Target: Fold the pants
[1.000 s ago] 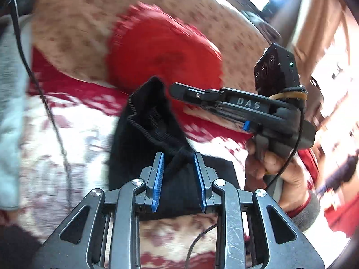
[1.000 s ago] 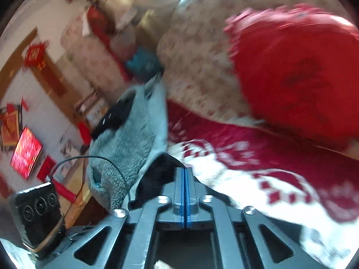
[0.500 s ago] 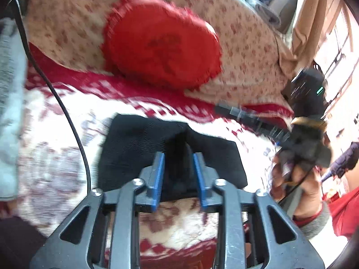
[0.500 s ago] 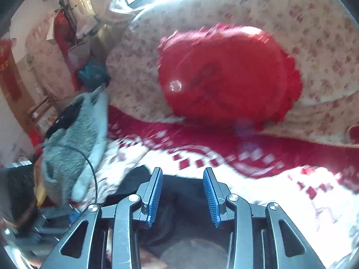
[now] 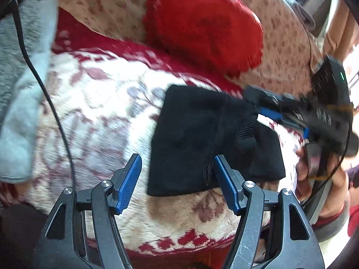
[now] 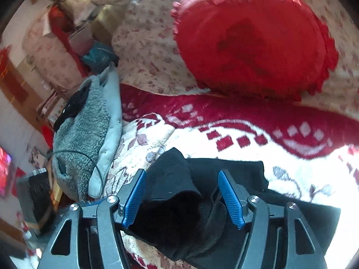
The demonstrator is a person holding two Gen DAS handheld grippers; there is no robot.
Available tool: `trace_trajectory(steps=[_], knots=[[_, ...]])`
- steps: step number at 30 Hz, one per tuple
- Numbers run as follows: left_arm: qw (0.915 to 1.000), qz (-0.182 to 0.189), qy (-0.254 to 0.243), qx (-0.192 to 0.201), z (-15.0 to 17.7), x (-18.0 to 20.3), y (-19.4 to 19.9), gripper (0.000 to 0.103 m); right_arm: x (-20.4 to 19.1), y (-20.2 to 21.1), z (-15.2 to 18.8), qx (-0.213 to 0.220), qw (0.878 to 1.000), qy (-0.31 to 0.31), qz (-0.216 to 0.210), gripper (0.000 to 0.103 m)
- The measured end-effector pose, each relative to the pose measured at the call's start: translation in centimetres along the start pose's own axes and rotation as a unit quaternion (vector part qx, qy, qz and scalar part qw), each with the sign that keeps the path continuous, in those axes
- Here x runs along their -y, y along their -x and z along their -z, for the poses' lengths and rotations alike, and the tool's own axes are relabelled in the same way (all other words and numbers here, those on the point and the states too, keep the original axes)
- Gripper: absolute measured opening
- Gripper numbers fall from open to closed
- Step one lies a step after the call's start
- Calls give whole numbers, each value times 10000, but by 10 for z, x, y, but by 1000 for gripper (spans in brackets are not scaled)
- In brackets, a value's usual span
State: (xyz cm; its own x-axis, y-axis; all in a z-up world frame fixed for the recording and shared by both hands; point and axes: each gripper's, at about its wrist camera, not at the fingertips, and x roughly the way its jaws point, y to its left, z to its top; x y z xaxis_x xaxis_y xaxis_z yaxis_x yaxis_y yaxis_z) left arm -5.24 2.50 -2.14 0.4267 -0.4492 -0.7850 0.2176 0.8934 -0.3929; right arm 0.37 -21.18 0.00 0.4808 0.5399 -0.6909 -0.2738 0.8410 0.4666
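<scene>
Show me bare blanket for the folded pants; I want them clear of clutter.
Free: the patterned blanket between the grey fleece and the black pants, and the near strip below the pants. Crowded: the red cushion behind, and the right tool at the pants' far corner.

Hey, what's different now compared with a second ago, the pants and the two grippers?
The black pants, held up off the blanket a second ago, now lie folded on it. Both grippers let go: the left gripper and right gripper had their jaws closed on the fabric, and the jaws are now opening, pads off the cloth. The red cushion and grey fleece stayed put.
</scene>
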Motion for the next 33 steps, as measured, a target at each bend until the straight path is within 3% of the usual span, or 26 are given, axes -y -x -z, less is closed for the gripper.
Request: trace_trajectory(steps=[4,7,8,9,11,18,22,26,30,33], knots=[[9996,-176,-145,-145,8,7,-16,66,0,-25,10,-400,9988,-183,-229,64],[9997,-149,-78,-187,8,5,-16,66,-3,-49,25,-692,9971,-313,-107,63],[9996,-137,-49,-223,8,3,-14,66,-1,-54,30,-705,9967,-383,-148,50],[9996,-136,-29,-255,8,1,-10,66,0,-55,33,-625,9965,-440,-348,28],[9996,-123,-28,-238,7,-2,3,66,2,-51,35,-505,9957,-540,-566,13],[9994,-17,-188,305,-17,16,40,66,2,26,19,201,9984,-62,-519,11],[9986,-9,-398,362,-31,40,28,66,19,70,21,437,9990,23,38,11],[9977,31,-651,161,-35,68,-3,66,48,86,31,328,9975,-183,595,11],[9950,-216,-950,-230,-31,88,-50,66,85,73,41,28,9928,-403,1125,12],[9942,-319,-918,-449,-29,88,-70,66,107,57,47,-191,9892,-675,1285,22]])
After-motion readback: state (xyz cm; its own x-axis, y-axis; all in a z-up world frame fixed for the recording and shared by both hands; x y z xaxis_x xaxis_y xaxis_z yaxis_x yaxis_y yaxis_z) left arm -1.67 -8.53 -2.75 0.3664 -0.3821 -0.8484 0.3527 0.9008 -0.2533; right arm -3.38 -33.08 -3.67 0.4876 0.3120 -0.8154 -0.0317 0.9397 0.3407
